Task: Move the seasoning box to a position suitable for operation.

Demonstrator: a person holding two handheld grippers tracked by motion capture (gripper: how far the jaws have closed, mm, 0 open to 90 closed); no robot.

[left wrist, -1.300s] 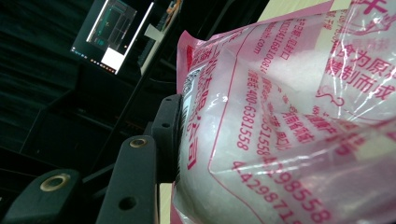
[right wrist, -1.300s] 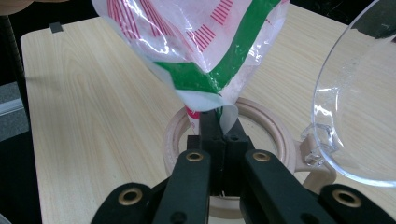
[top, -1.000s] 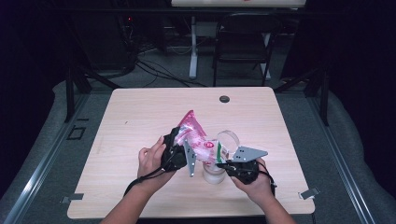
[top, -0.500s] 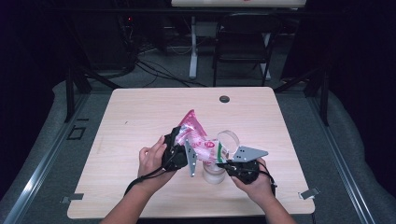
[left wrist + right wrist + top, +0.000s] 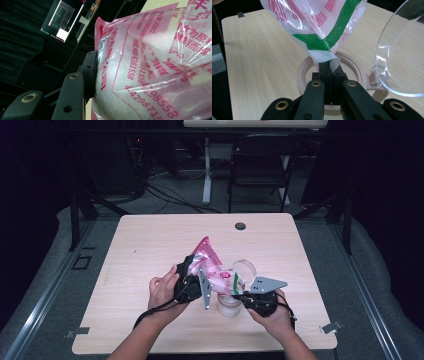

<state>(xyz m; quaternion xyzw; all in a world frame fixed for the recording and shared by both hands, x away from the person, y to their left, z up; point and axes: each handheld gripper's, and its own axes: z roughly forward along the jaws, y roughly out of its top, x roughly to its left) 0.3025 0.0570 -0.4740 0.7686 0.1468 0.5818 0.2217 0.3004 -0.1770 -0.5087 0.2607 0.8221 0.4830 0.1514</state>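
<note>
Near the front middle of the pale wooden worktop [image 5: 150, 250], both hands work on a pink-printed plastic bag [image 5: 212, 267] of white granules, held tilted above a round jar [image 5: 229, 304] with a wooden rim. The left gripper [image 5: 192, 280] has the bag's body clamped between its jaws; in the left gripper view one black jaw presses into the side of the bag [image 5: 155, 70], whose clear film carries red printing and bulges with the white contents. The right gripper [image 5: 245, 296] sits just right of the jar, its jaws brought fully together on the bag's lower corner. In the right gripper view the jaws meet on the green and white tip of the bag [image 5: 322, 47], directly above the jar's wooden ring [image 5: 303, 75], so the corner hangs over the jar's mouth. A clear hinged lid [image 5: 402, 57] stands open on the jar's far right side in that view, and in the high view it shows as a transparent disc [image 5: 243, 269] raised behind the jar. The bag slopes from its upper pink end, toward the middle of the worktop, down to the pinched corner at the jar. A small dark round cap [image 5: 240, 226] lies well apart, near the far edge of the worktop. A dark chair [image 5: 260, 160] stands on the floor beyond the worktop.
</note>
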